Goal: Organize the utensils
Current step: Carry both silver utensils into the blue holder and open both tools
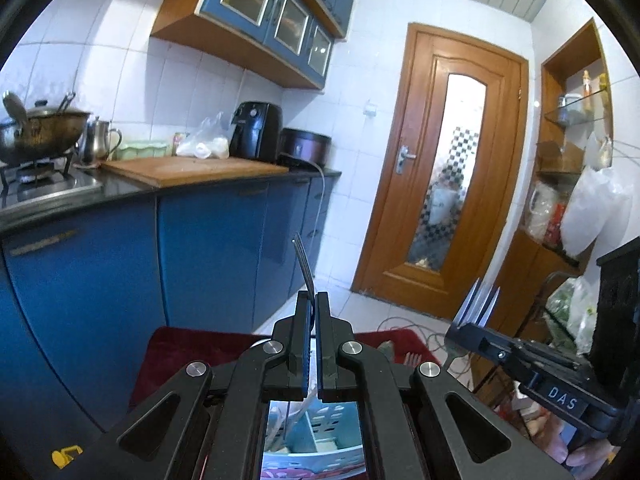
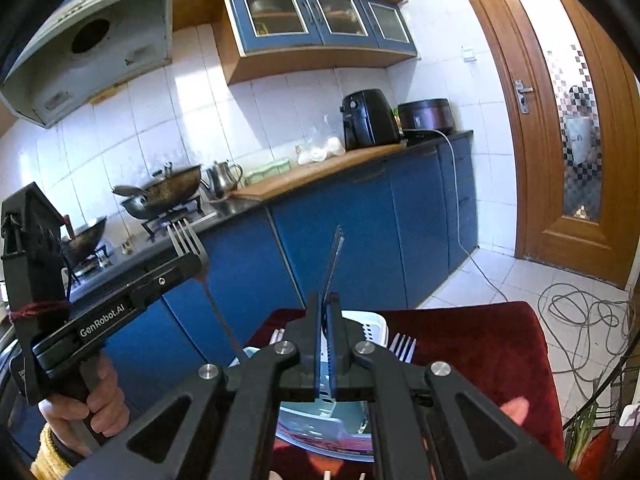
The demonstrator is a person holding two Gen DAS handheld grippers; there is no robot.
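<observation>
My left gripper is shut on a steel fork seen edge-on, tines up, held in the air; the same fork and the left gripper show in the right wrist view. My right gripper is shut on a second fork, tines up; it also shows in the left wrist view. Below both is a pale blue utensil basket with compartments, also in the right wrist view, on a dark red cloth. A third fork lies beside the basket.
Blue kitchen cabinets with a dark counter, a wooden board, a wok on the stove, a kettle, an air fryer and a cooker stand to the left. A wooden door is ahead. Loose cables lie on the tiled floor.
</observation>
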